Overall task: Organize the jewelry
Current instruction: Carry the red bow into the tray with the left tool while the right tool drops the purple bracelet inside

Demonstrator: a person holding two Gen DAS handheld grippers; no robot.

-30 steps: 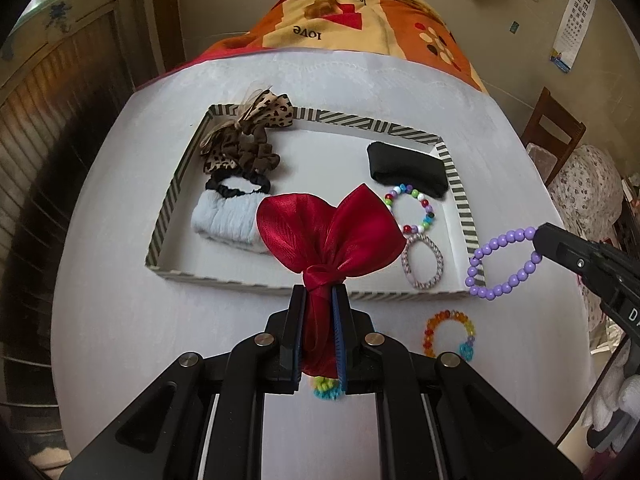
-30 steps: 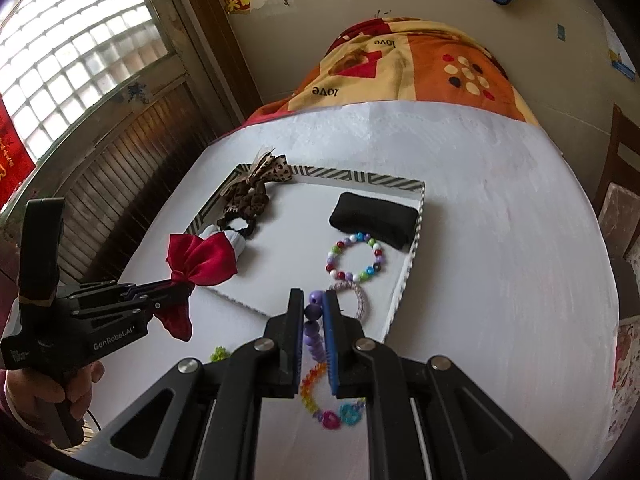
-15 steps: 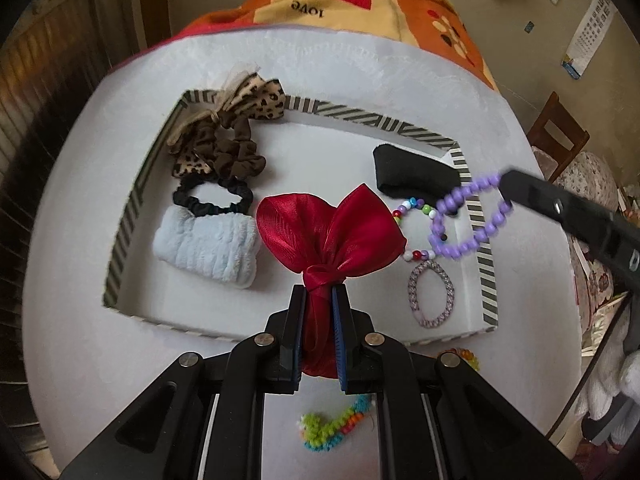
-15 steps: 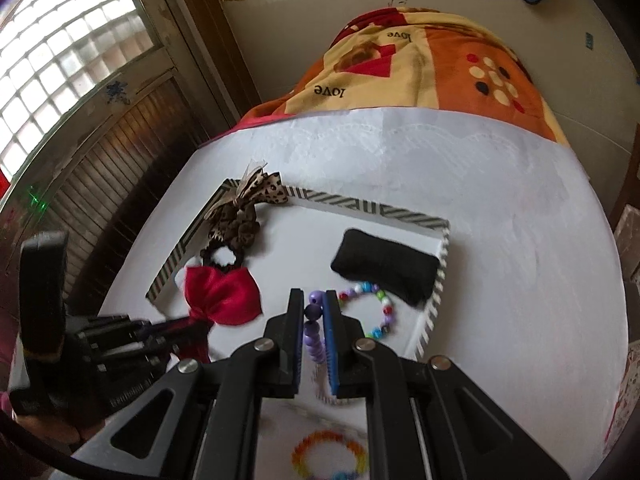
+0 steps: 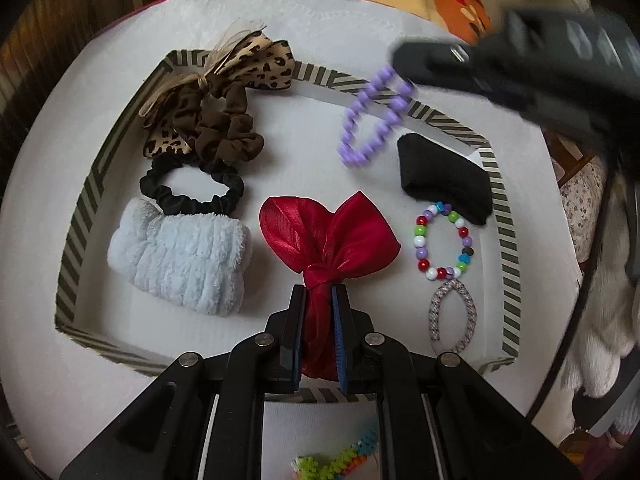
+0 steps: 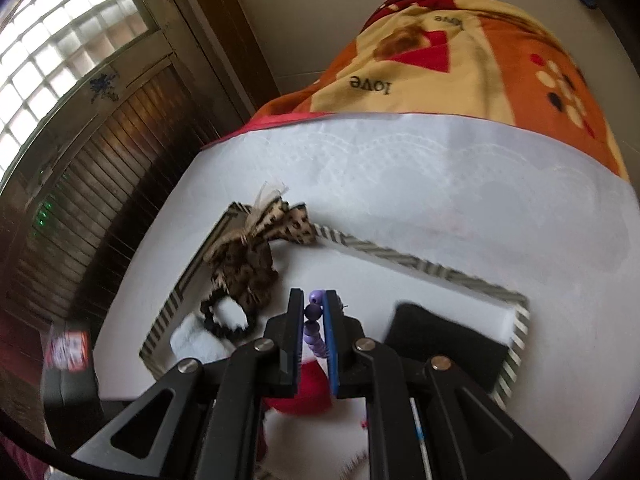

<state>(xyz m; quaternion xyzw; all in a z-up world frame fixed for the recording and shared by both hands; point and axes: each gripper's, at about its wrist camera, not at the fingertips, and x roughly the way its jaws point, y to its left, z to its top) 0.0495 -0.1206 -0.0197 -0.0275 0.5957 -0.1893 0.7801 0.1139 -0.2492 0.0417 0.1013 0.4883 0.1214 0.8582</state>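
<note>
Both wrist cams look steeply down, close; share striped tray [image 5: 505, 236].

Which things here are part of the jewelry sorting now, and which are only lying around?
In the job:
red bow, in left gripper
purple bead bracelet, in right gripper
striped tray

Lying around:
patterned blanket
window

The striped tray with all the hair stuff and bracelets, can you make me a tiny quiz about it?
1. True or false: the red bow is clamped in the left gripper.
2. What hangs from the right gripper: A) purple bead bracelet B) black scrunchie C) blue fluffy band?
3. Which bracelet lies beside the black pouch in the striped tray?

Key: 1 true; 2 A; 3 the multicoloured bead bracelet.
</note>
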